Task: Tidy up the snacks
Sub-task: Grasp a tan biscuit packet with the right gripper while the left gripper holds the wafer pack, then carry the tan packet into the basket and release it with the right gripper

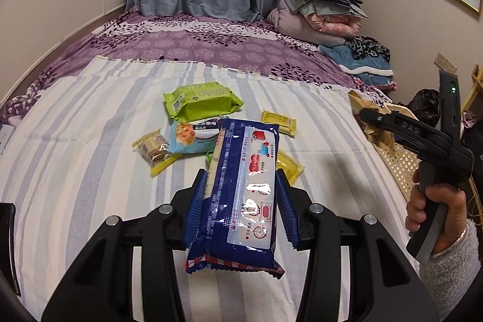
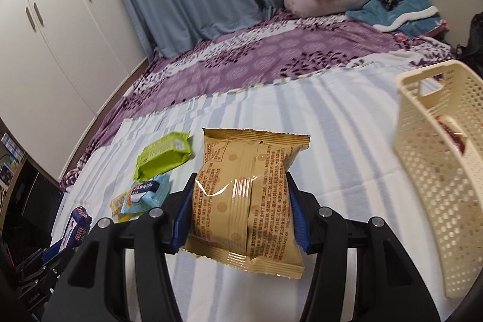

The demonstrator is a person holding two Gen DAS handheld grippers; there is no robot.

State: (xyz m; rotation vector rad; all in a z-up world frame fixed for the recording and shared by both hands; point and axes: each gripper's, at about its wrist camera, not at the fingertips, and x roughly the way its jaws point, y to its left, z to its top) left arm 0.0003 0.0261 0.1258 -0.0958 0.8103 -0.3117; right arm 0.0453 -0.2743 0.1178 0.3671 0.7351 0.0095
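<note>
Snack packets (image 1: 199, 129) on bed (image 1: 90, 156); basket (image 2: 437, 171) right.

Glossy blue plastic packet (image 1: 238, 195); shiny tan foil packet (image 2: 247, 198); matt striped cloth sheet (image 2: 332, 141); beside it, a perforated cream plastic basket (image 2: 437, 201).

Left wrist fisheye view. The left gripper (image 1: 241, 201) clamps a long blue biscuit packet (image 1: 241, 195) between its ribbed blue fingers (image 1: 196, 207), above a striped sheet (image 1: 90, 156) on the bed. Beyond the packet lie a green packet (image 1: 202, 103), a light-blue packet (image 1: 193, 138), a clear yellow-edged snack (image 1: 155, 151) and two small yellow packets (image 1: 279, 121) (image 1: 289, 165). Right of the packet, a hand (image 1: 434, 210) holds the right gripper (image 1: 366, 116) closed on a tan packet (image 1: 365, 110) above a cream perforated basket (image 1: 398, 168). Folded bedding (image 1: 320, 11) sits far behind.
</note>
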